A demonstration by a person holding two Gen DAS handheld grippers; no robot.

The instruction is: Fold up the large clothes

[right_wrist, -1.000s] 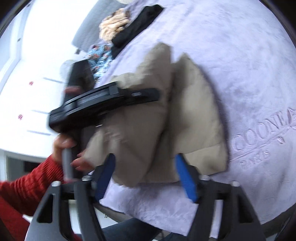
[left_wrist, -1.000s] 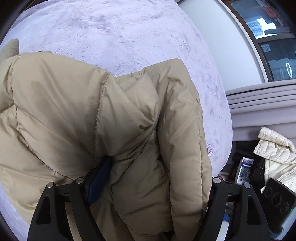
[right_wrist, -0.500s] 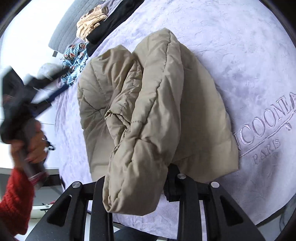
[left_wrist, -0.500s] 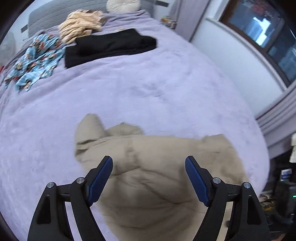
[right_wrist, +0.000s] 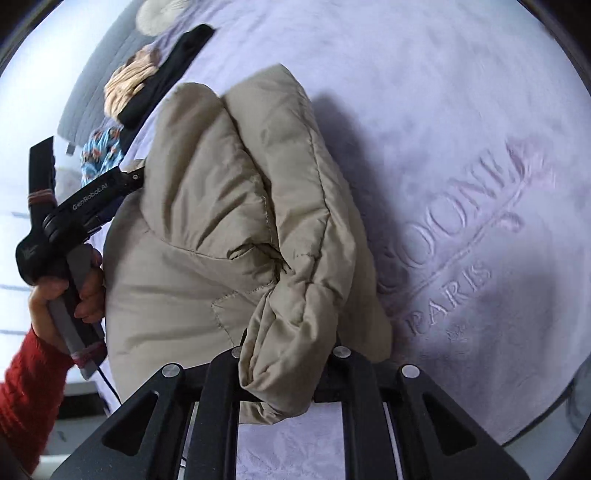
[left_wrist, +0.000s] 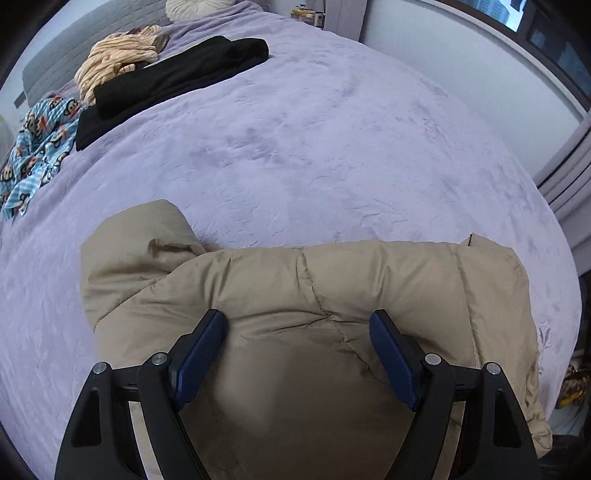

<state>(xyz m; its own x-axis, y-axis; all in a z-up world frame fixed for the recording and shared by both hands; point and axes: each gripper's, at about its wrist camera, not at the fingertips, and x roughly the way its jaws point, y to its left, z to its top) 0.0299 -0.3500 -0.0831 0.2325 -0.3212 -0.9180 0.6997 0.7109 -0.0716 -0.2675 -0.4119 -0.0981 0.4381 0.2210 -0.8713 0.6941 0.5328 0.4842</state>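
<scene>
So the tan puffer jacket point(left_wrist: 332, 295) is lying bunched up on the near part of the bed point(left_wrist: 295, 155), which has a lilac plush blanket with embossed lettering over it. The right gripper point(right_wrist: 284, 369) has just been closing and it's now clamped on a thick fold of the jacket's edge, the padded roll squeezed between the two black fingers and bulging out past them. The left gripper point(left_wrist: 297, 354) sits right over the jacket with its blue pads point(left_wrist: 199, 354) spread wide, tips touching or just above the fabric, nothing pinched between them. From the right wrist view you can see the person's left hand point(right_wrist: 62, 295) wrapped around that gripper's handle, red knit sleeve point(right_wrist: 26, 398) below it. Further up the bed, well apart from the jacket, there's a folded black garment point(left_wrist: 177, 74), a cream striped piece point(left_wrist: 118, 59) touching it, a blue cartoon-print cloth point(left_wrist: 37, 147) off to the side, and a round pale cushion point(left_wrist: 199, 5) near the headboard.
</scene>
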